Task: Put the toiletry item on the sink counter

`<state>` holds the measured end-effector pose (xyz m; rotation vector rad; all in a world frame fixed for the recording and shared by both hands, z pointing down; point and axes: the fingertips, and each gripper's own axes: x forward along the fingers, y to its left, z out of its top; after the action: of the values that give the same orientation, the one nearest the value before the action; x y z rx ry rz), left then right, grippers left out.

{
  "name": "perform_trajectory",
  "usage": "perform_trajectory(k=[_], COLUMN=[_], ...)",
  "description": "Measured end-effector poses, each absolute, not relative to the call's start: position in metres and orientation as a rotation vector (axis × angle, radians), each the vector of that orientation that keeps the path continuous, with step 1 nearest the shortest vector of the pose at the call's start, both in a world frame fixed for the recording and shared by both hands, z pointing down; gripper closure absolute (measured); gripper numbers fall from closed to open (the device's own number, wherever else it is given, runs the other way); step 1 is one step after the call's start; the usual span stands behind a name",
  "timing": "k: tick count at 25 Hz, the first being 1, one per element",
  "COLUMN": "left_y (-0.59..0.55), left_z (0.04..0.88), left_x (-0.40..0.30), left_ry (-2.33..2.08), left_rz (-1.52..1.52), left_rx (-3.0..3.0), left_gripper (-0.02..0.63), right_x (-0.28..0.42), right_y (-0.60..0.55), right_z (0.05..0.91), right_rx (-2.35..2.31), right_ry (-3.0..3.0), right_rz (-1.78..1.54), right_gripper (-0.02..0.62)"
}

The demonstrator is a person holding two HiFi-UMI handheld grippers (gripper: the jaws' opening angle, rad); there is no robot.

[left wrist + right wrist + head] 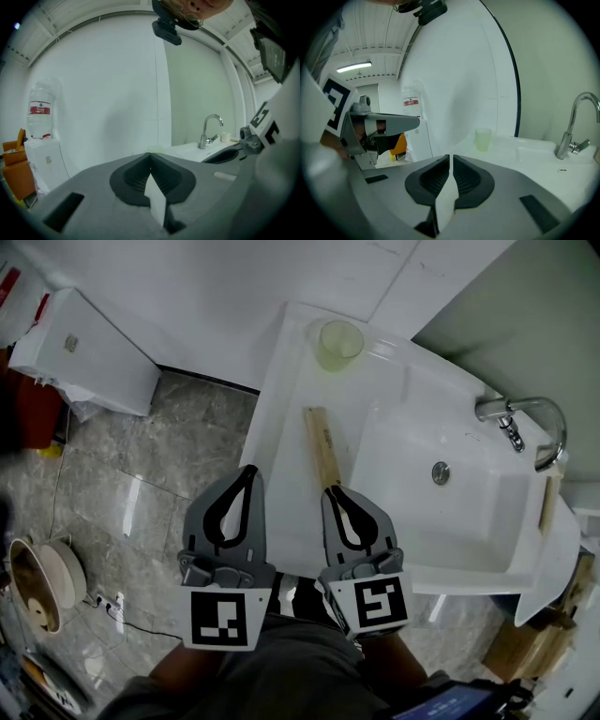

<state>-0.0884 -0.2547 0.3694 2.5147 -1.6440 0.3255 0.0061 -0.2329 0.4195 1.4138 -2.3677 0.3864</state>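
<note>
Sink counter point(281, 442), white and wedged against a white wall, takes up the right half of the head view, with its basin point(469, 521) and a chrome faucet point(525, 418) at the far side. The toiletry item point(322, 446), a long, pale wood-coloured stick or slim box (the print on it is too small to read), lies flat on the counter's left ledge, just beside the basin's edge and running away from the person. A translucent green cup point(339, 343) stands upright at the ledge's far corner, apart from the item.

The right gripper point(330, 489) points along the ledge with its tip at the item's near end; whether it touches cannot be told. In the right gripper view its jaws are drawn together to a thin slit with nothing between them point(451, 158), and the cup point(483, 139) and faucet point(576, 122) show beyond.

The left gripper point(249, 468) hangs beside it, over the counter's left edge and the marbled grey floor point(178, 456). Its jaws are pressed together too, empty point(150, 157). Its view looks at the wall, with a water bottle point(41, 110) on top of a white cabinet point(44, 161) at left and the faucet point(210, 129) at right.
</note>
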Motion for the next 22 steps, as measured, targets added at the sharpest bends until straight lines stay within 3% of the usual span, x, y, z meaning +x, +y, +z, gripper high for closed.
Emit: perform_trajectory(k=[22], left_y=[-0.143], left_z=[0.232], left_x=[-0.041], left_ry=[-1.798], left_rz=[0.101], left_rx=[2.733], left_gripper=[0.595], right_x=[0.025], right_y=[-0.152], right_z=[0.236], right_rx=[1.497], right_ry=[-2.652], right_rz=[-0.098], right_gripper=[0.58])
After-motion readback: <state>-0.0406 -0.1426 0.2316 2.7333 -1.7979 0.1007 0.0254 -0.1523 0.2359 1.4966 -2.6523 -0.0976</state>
